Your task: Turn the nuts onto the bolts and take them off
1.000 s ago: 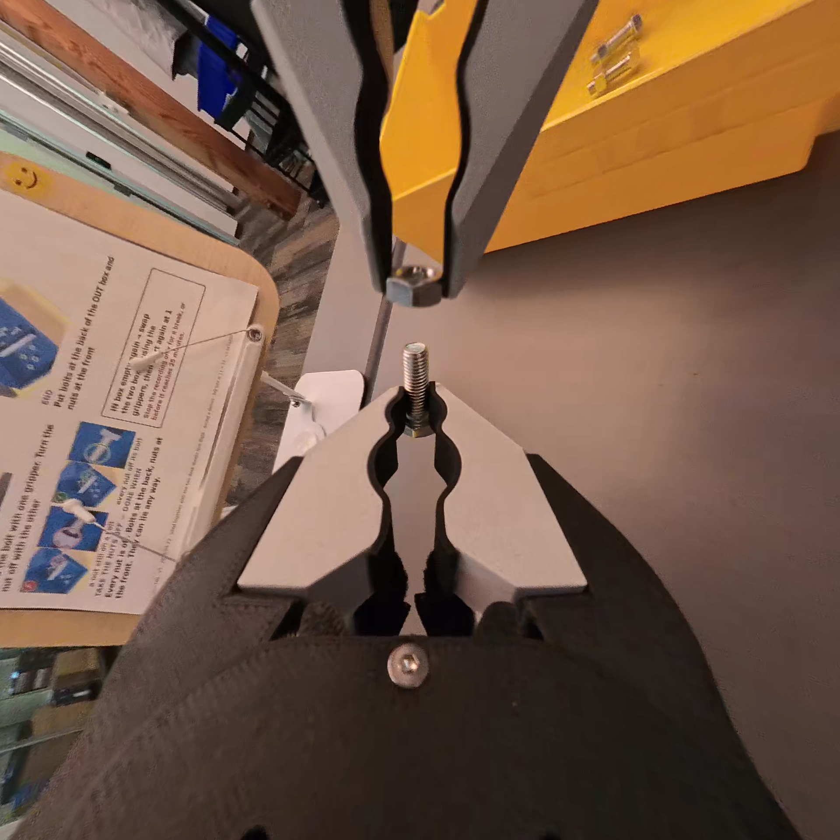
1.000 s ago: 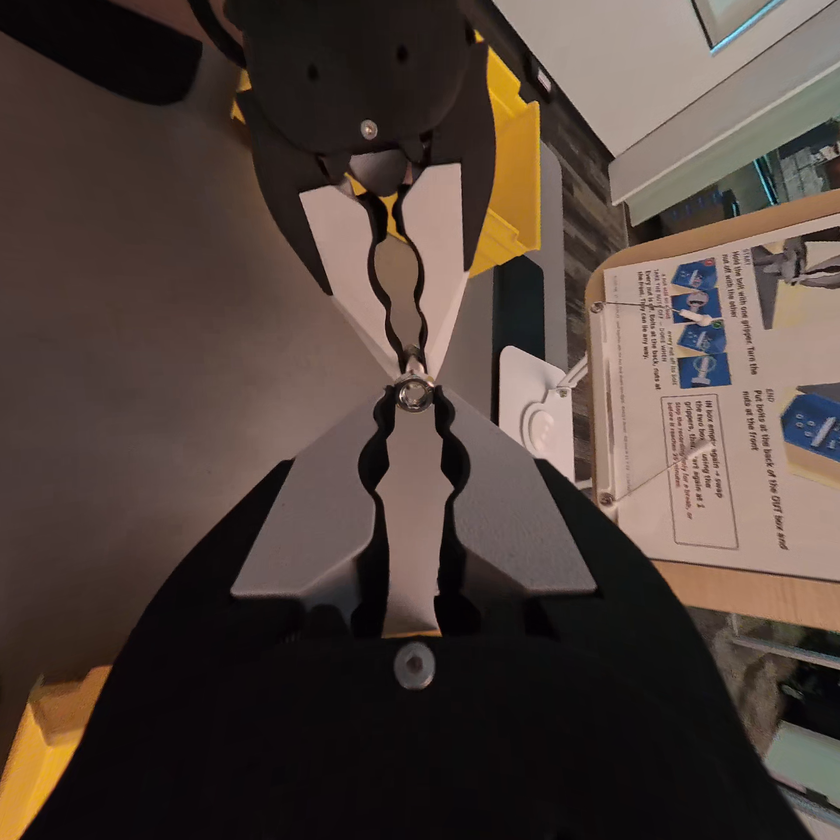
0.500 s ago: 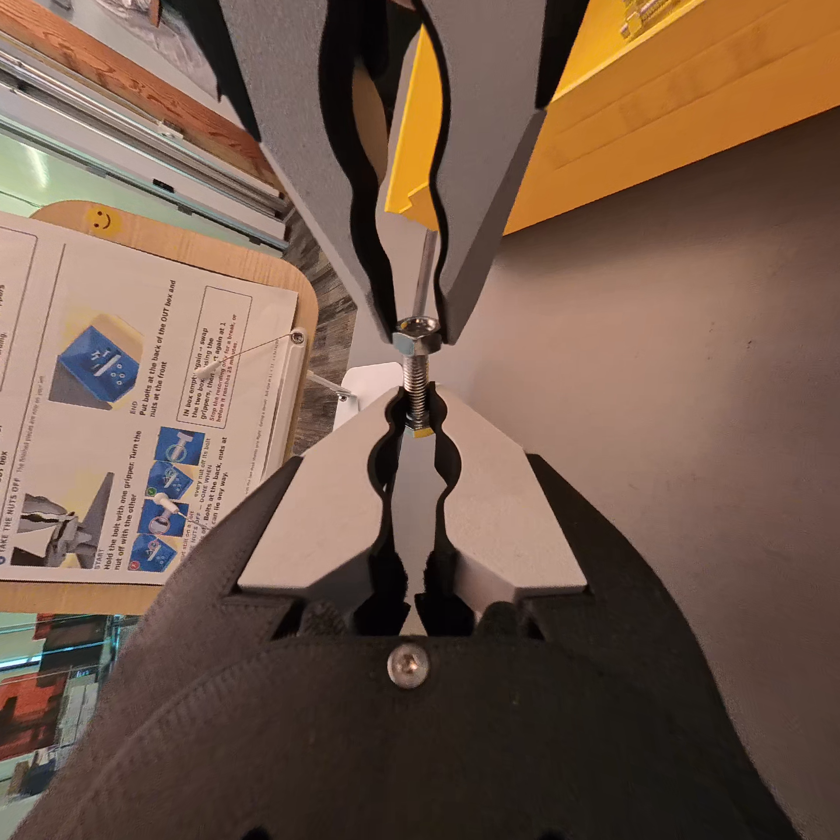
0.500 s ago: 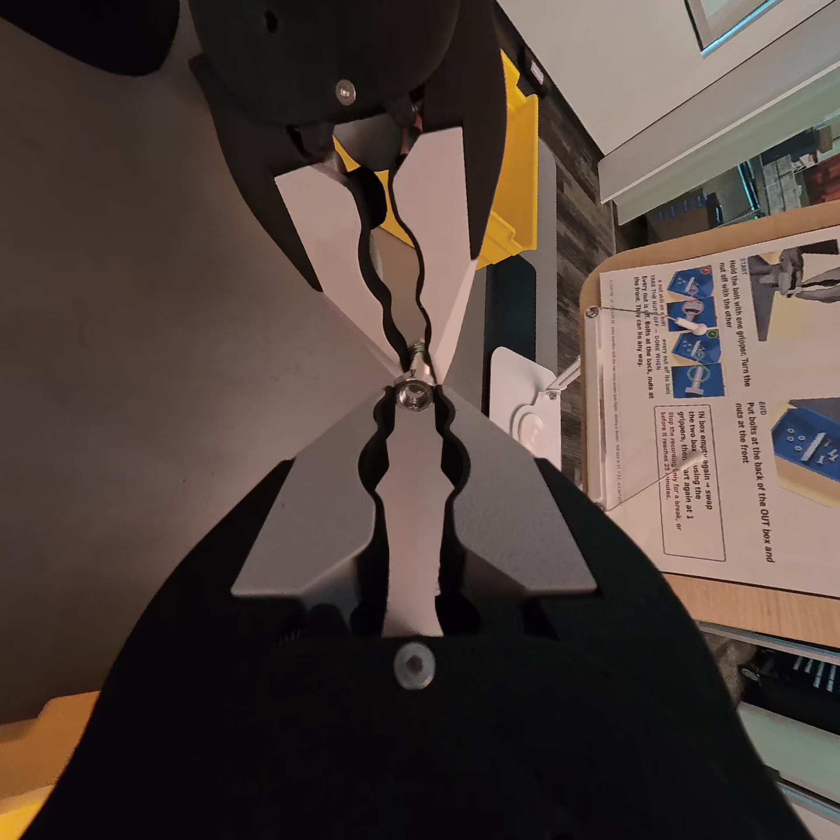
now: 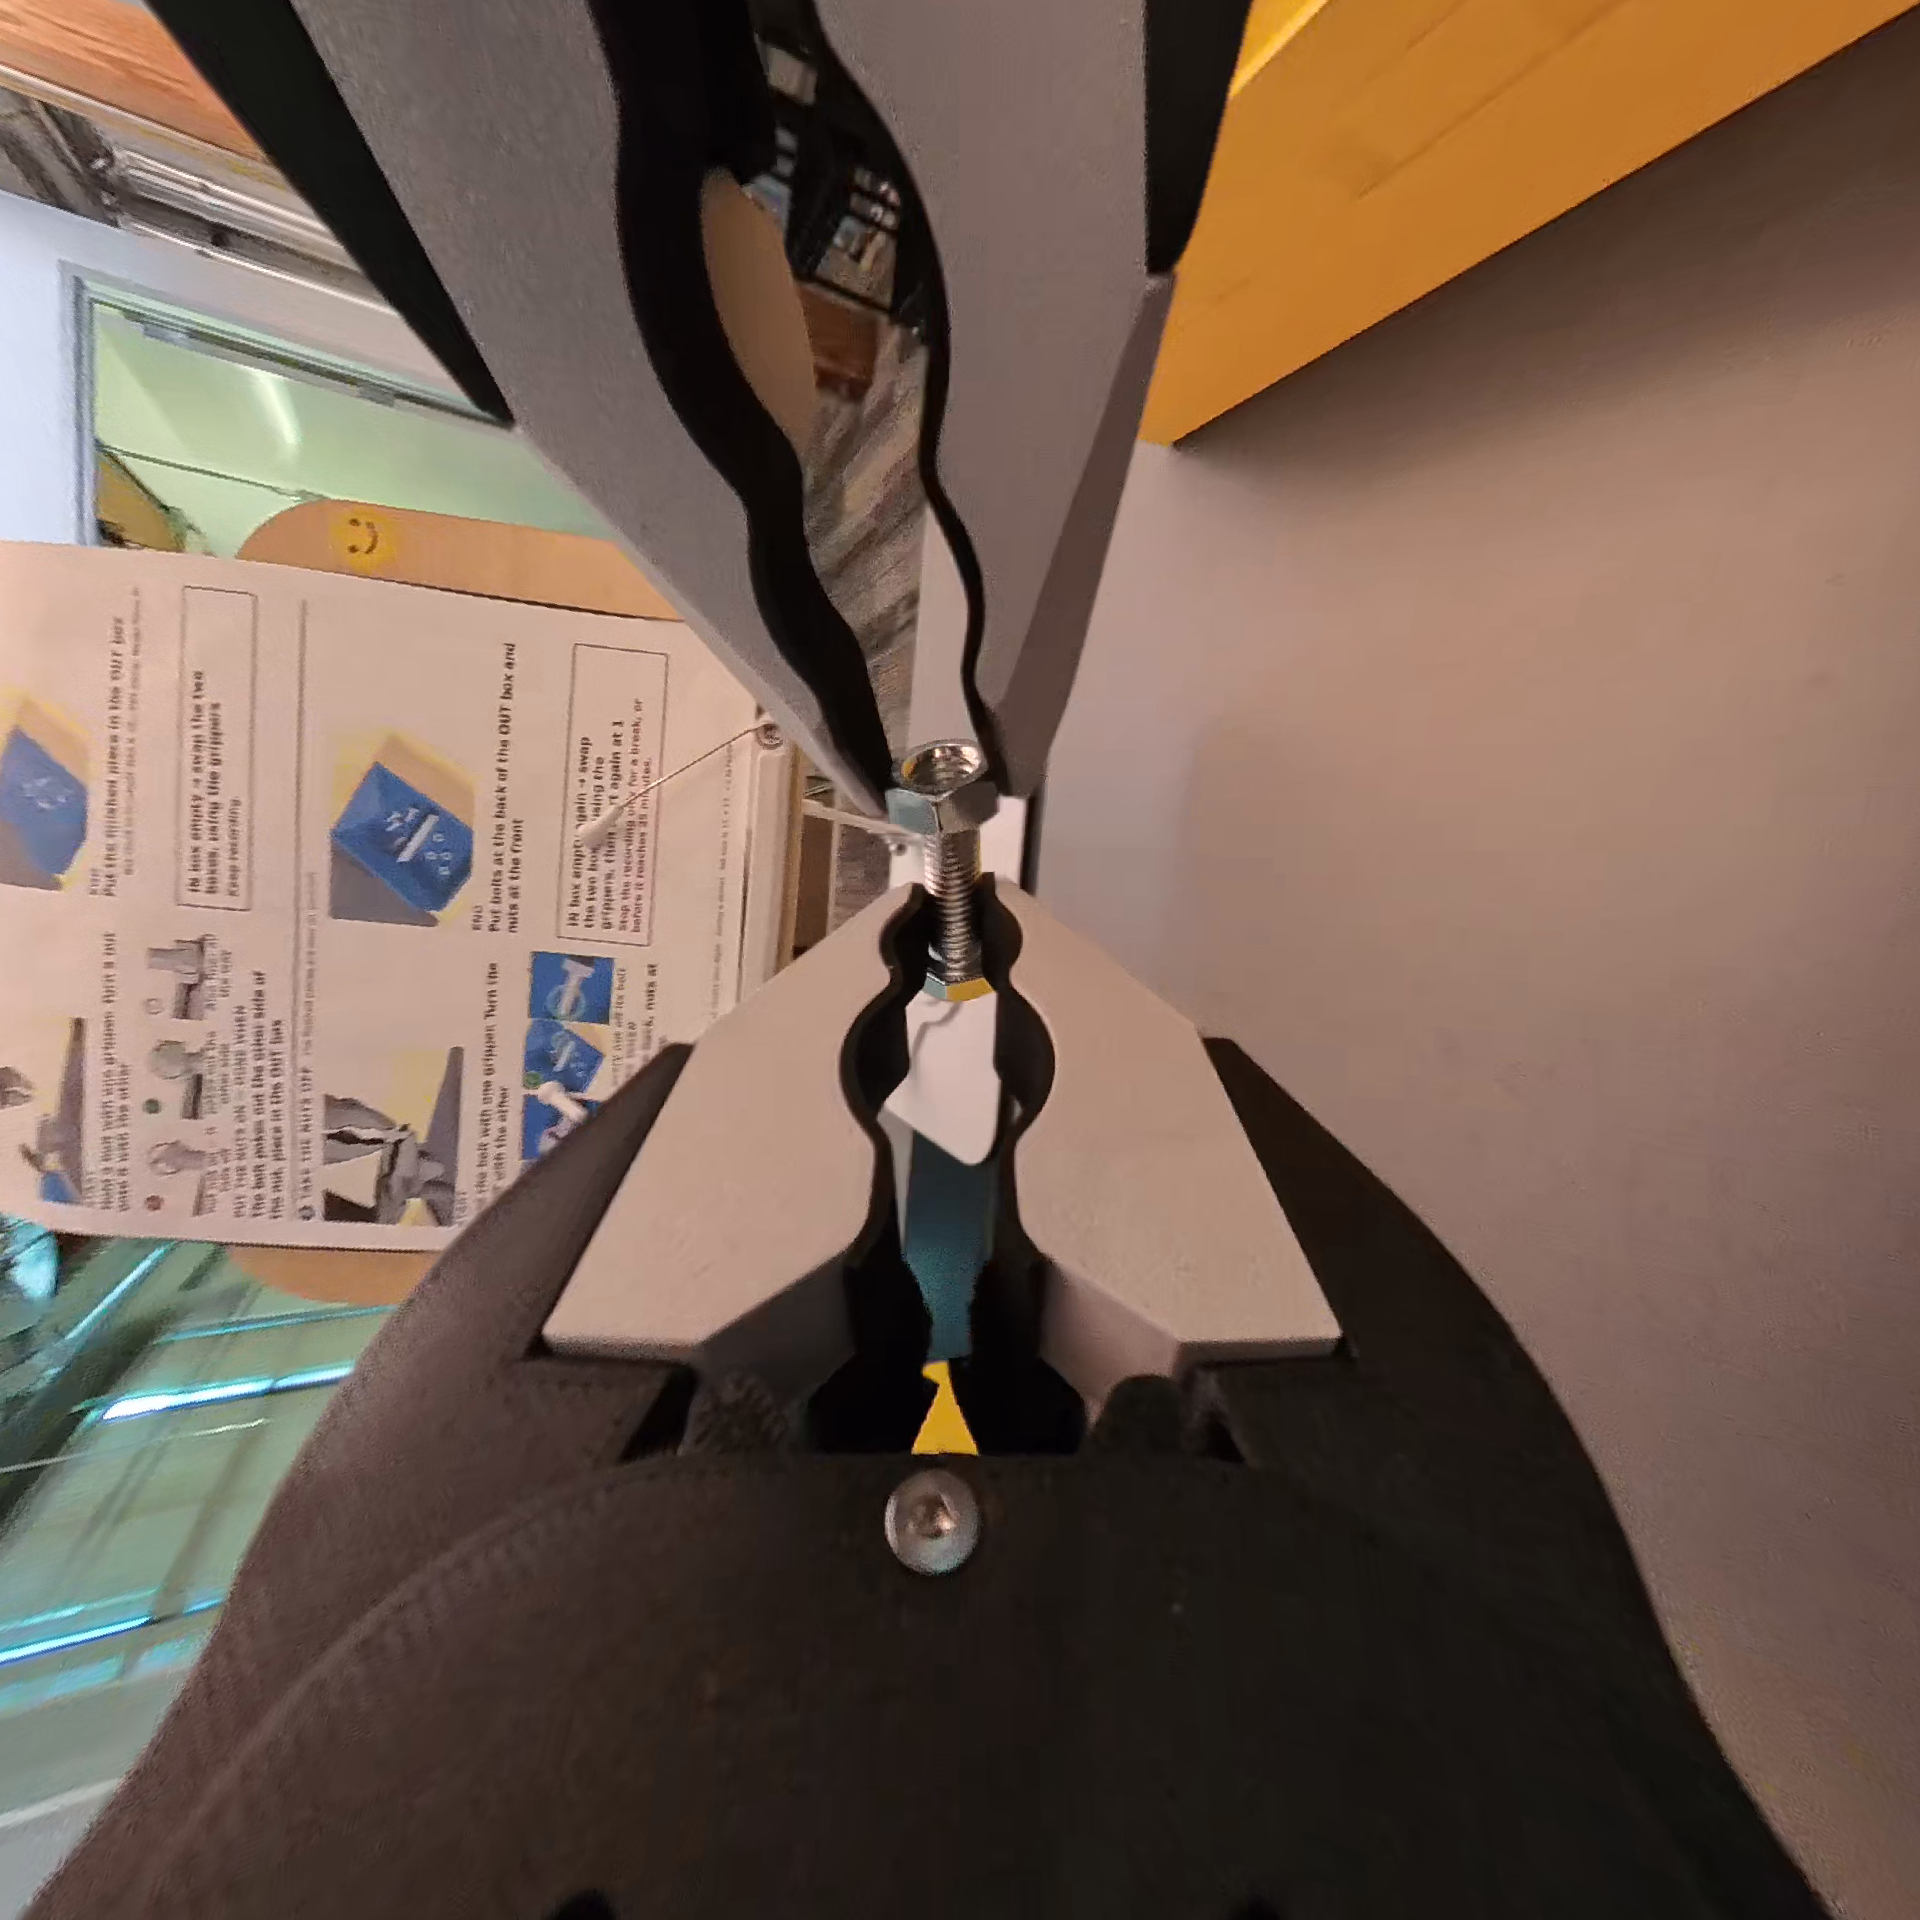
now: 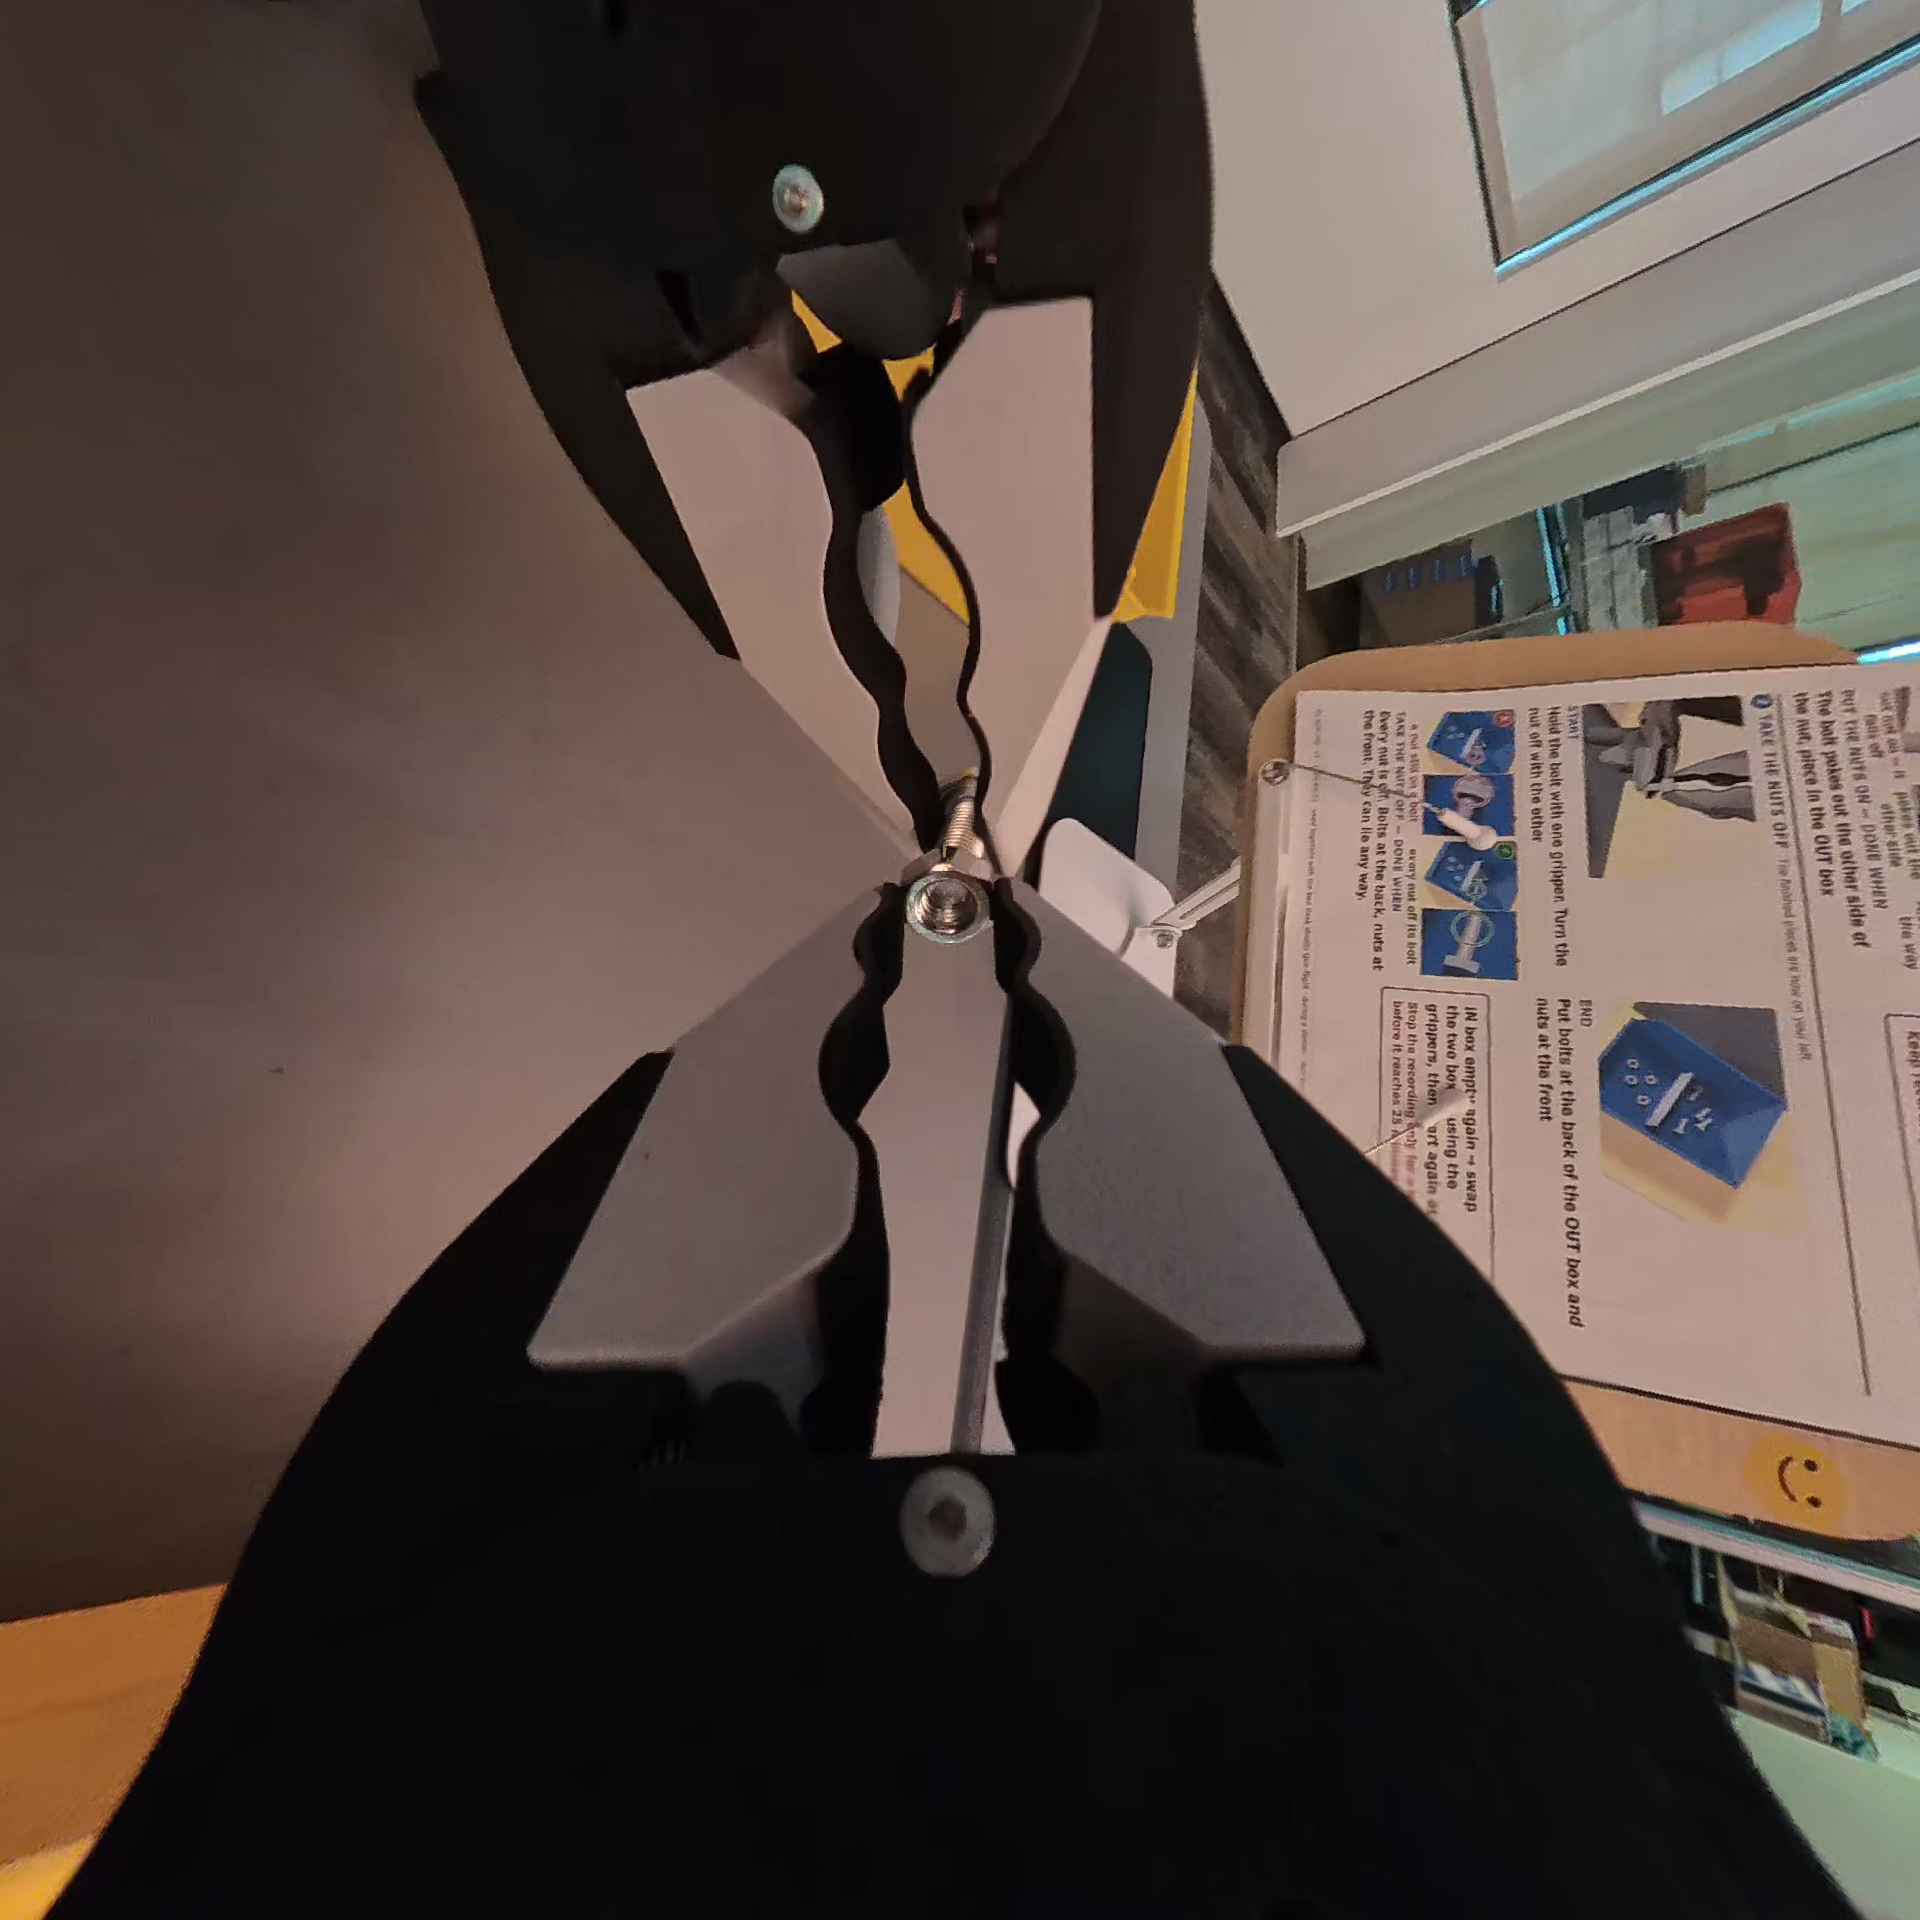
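Note:
My left gripper (image 5: 954, 940) is shut on a silver bolt (image 5: 954, 909), gripped near its head, with the threaded shaft pointing away from me. My right gripper (image 6: 943, 914) is shut on a silver hex nut (image 6: 943, 910). The nut (image 5: 940, 800) sits on the tip of the bolt's thread, and the bolt end shows inside it. The right gripper comes down from the top of the left wrist view (image 5: 935, 769). The left gripper (image 6: 951, 831) shows at the top of the right wrist view, holding the bolt (image 6: 958, 826). Both are held above a grey table (image 5: 1507, 935).
A yellow bin (image 5: 1455, 187) stands on the table behind the grippers; another yellow bin edge (image 6: 73, 1745) shows at the lower left. A printed instruction sheet on a wooden board (image 5: 312, 894) stands beside the table; it also shows in the right wrist view (image 6: 1610, 1039). My two grippers' fingertips are within a few centimetres of each other.
One second ago the nut was apart from the bolt tip. The grippers came together, and the nut now sits on the bolt end. Both views have rotated since.

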Available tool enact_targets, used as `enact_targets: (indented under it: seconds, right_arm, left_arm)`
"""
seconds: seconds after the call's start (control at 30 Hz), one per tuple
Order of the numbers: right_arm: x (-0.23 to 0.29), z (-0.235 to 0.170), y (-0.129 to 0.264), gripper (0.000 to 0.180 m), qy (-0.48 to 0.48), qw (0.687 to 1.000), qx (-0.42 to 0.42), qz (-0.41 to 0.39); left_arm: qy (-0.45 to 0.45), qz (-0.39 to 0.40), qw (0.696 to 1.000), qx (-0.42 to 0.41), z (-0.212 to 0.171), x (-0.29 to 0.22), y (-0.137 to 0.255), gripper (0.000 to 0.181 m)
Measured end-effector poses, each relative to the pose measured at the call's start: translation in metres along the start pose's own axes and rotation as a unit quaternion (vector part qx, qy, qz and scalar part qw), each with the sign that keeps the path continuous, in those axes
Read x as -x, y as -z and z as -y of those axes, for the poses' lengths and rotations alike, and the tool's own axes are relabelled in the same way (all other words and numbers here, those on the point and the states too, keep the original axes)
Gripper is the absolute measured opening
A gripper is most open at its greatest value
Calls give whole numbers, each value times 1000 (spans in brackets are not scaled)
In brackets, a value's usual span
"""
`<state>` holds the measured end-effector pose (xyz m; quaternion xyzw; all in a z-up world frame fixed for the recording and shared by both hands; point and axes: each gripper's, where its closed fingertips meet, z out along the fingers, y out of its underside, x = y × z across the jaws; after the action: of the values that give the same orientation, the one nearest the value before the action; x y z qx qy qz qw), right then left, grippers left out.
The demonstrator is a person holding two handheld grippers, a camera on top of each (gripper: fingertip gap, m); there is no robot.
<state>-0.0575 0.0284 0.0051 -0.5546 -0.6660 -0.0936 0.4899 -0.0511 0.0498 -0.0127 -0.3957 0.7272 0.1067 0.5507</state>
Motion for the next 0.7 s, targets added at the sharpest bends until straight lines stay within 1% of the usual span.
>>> enact_targets:
  seconds: [0.17,0.37,0.47,0.7]
  right_arm:
    - [-11,8,3,16,15,998,-40,-36]
    - [-18,18,5,16,8,997,-56,-60]
    - [-19,21,8,16,-21,996,-62,-53]
    - [-25,31,18,15,-121,990,-64,-28]
  left_arm:
    - [-37,51,998,23,-2,15,7,7]
    - [-27,62,998,14,-1,25,15,7]
    - [-19,57,998,-2,1,26,17,7]
    - [15,53,997,-62,11,32,23,7]
